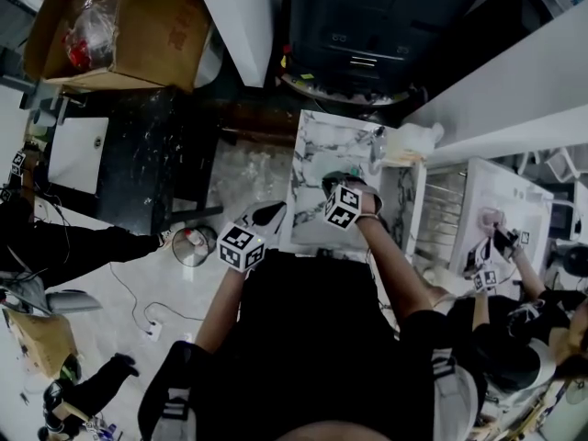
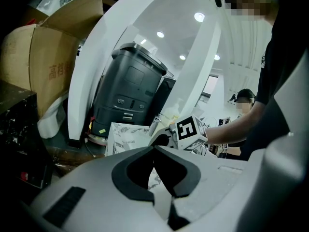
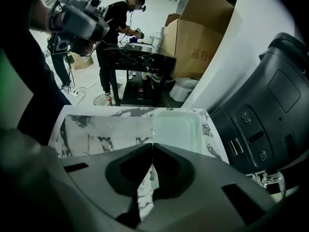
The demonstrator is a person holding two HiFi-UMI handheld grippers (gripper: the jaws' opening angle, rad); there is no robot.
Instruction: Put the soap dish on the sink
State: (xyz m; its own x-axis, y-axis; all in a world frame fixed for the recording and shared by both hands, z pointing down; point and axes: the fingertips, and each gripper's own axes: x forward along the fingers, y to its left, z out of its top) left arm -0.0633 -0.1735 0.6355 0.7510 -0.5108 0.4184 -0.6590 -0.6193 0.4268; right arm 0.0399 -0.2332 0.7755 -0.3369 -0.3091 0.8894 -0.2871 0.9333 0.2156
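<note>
Currently pinching the soap dish by its left rim with the right gripper, jaws narrowed to a slit on the thin wall. Dish pale, translucent, rectangular, lying flat on the marble sink top, toward the top's far right corner in the right gripper view.

Left gripper closed tip to tip, nothing between the jaws, held off the sink top's left edge in the head view, pointing across at the right gripper's marker cube.

Around the sink:
- chrome faucet at the top's far edge, just beside the right gripper; pale bottle-like thing right of that, too blurred to name
- dark grey machine right behind the sink, close to the dish's far side
- white curved panel beside the machine, cardboard box left of the panel
- black table well left of the sink
- round metal thing on the floor near the left gripper, cables next to it

Also another person standing at the black table, plus a second one at a white basin on the right. Nothing lying between dish and marble surface as far as visible.
</note>
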